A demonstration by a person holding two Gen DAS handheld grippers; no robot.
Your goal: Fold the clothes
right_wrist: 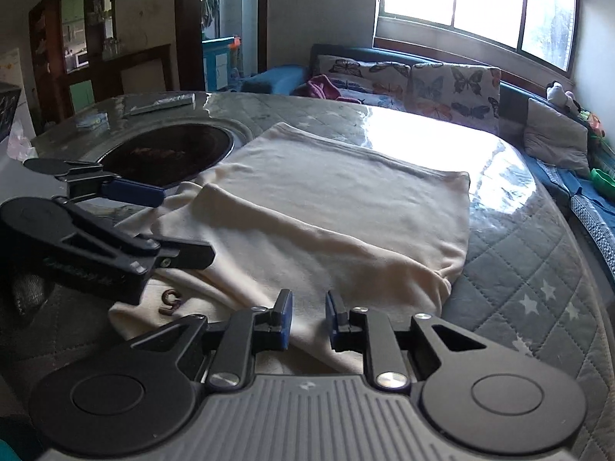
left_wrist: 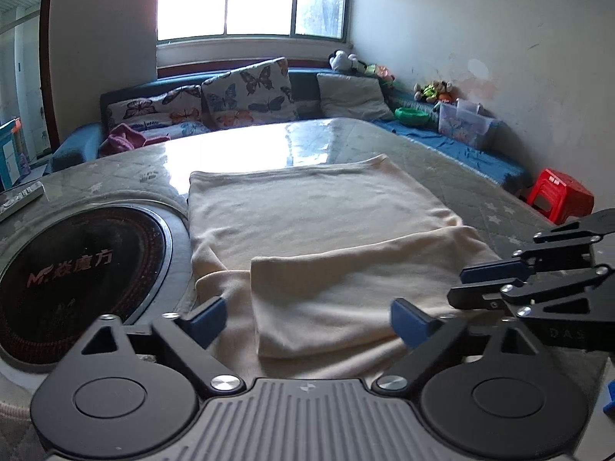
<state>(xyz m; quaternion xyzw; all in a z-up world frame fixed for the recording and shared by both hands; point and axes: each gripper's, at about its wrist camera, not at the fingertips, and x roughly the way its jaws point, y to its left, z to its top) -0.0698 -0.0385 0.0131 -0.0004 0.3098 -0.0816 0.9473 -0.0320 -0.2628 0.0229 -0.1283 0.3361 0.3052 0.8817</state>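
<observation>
A cream garment (left_wrist: 307,207) (right_wrist: 326,192) lies spread flat on the table, with a sleeve folded across its near part. My left gripper (left_wrist: 309,319) (right_wrist: 187,224) hovers over the garment's near left edge, jaws wide open, cloth below them and nothing pinched. My right gripper (right_wrist: 309,319) (left_wrist: 457,285) is at the near right edge. Its blue pads (right_wrist: 285,319) stand a narrow gap apart, with cloth showing through the gap and no fold pressed between them. Brown lettering (right_wrist: 171,301) shows on the garment near the left gripper.
A round black cooktop (left_wrist: 77,269) (right_wrist: 169,153) is set into the table left of the garment. A remote (left_wrist: 19,198) lies beyond it. The quilted grey table cover (right_wrist: 519,261) is bare on the right. A sofa with butterfly cushions (left_wrist: 246,92) and a red stool (left_wrist: 559,196) stand behind.
</observation>
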